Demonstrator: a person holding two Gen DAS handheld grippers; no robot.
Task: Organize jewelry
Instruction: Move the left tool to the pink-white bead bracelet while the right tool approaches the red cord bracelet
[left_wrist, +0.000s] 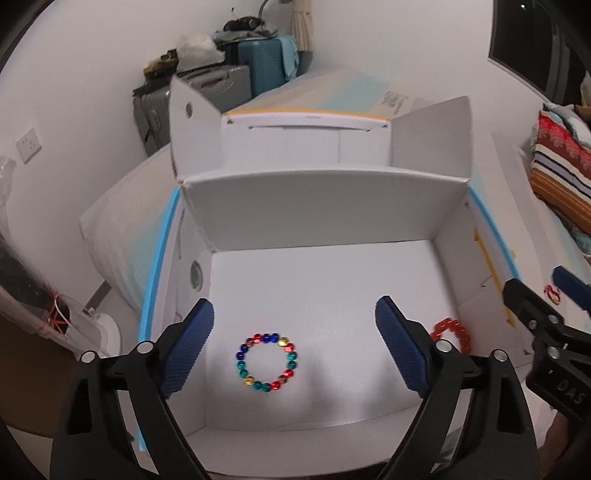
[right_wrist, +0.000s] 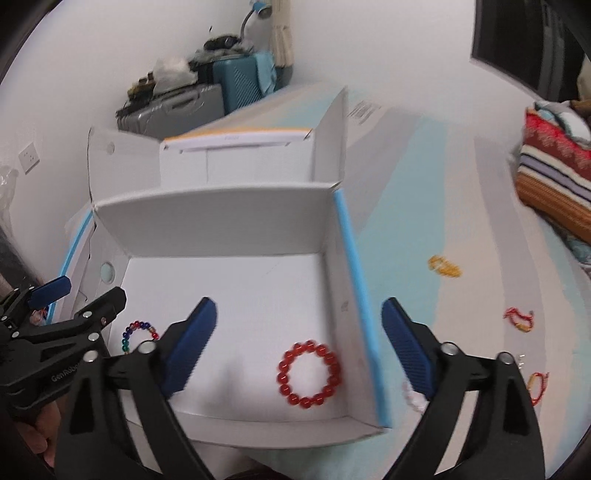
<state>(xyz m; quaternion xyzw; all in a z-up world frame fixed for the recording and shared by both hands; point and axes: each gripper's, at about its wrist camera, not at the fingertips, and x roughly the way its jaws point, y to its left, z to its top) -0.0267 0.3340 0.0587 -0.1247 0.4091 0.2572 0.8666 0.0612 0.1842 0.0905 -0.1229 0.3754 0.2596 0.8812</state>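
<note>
A pale blue bed surface (right_wrist: 406, 206) is seen under a white box (left_wrist: 325, 206). A multicoloured bracelet (left_wrist: 266, 363) lies on the box floor, a red bracelet (right_wrist: 309, 374) at its three o'clock. Left gripper (left_wrist: 294, 347) and right gripper (right_wrist: 299, 349) are spread wide, nothing held

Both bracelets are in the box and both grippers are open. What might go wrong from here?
1. Several pieces lie outside the box on the cloth: the yellow piece, red string pieces and white beads. They are small and easy to miss.
2. The white beads sit half hidden behind a finger of the right gripper, close to the box wall, so a grasp there may hit the wall.
3. The left gripper hangs over the multicolour bracelet, and the red bracelet lies under the right gripper; closing now could lift either out.
</note>
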